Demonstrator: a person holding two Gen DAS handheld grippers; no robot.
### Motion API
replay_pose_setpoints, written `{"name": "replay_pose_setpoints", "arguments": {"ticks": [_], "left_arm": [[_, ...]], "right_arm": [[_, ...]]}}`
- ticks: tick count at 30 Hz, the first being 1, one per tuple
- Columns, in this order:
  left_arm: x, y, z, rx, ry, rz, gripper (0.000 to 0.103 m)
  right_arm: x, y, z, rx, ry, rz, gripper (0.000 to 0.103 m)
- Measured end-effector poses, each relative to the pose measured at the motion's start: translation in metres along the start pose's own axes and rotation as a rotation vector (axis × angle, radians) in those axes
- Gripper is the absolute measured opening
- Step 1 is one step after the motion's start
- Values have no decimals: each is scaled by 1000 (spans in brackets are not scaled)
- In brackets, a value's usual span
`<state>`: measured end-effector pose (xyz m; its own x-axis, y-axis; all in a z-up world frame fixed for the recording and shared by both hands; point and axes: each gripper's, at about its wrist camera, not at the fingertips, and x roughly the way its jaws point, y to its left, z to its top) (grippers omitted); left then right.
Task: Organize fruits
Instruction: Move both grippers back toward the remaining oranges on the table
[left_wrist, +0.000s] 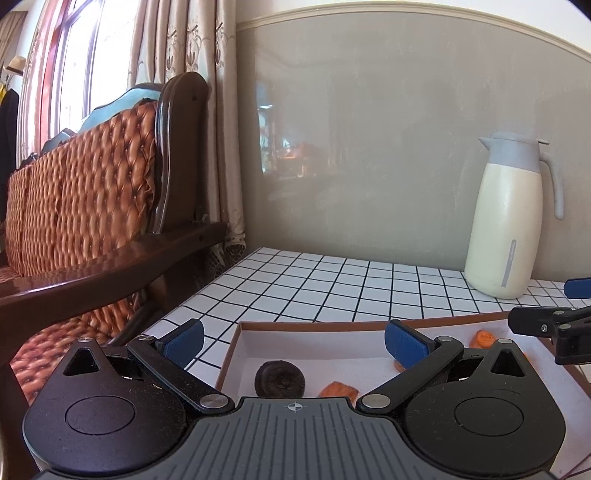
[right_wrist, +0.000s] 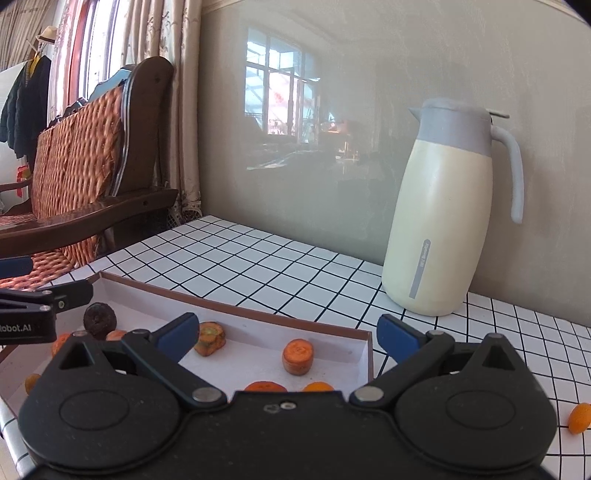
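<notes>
A shallow white box with a brown rim (right_wrist: 236, 304) (left_wrist: 306, 324) lies on the tiled table. In it are a dark round piece (right_wrist: 99, 319) (left_wrist: 280, 380), a greenish-orange slice (right_wrist: 210, 338), an orange round slice (right_wrist: 297, 356) and several more orange pieces. One small orange fruit (right_wrist: 580, 417) lies on the tiles outside the box, at the far right. My left gripper (left_wrist: 295, 341) hovers open over the box's left end, above the dark piece. Also open with nothing between its fingers, my right gripper (right_wrist: 284, 336) hangs over the box's right part.
A cream and grey thermos jug (right_wrist: 443, 221) (left_wrist: 506, 218) stands at the back right against the wall. A wooden chair with an orange quilted cushion (left_wrist: 85, 192) stands left of the table's edge. White tiled surface (right_wrist: 258, 266) stretches behind the box.
</notes>
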<state>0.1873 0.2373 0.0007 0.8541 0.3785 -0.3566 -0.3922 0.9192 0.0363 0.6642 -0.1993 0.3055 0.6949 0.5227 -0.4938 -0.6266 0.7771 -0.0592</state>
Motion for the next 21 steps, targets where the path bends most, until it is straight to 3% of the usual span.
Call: {"name": "replay_pose_setpoints", "arguments": {"ticks": [11, 21], "left_arm": [[-36, -12, -7, -38, -24, -2, 103], [-87, -30, -36, -33, -25, -27, 103]], "right_arm": [[-37, 2, -8, -21, -25, 21, 97], [-73, -6, -30, 2, -21, 17, 97]]}}
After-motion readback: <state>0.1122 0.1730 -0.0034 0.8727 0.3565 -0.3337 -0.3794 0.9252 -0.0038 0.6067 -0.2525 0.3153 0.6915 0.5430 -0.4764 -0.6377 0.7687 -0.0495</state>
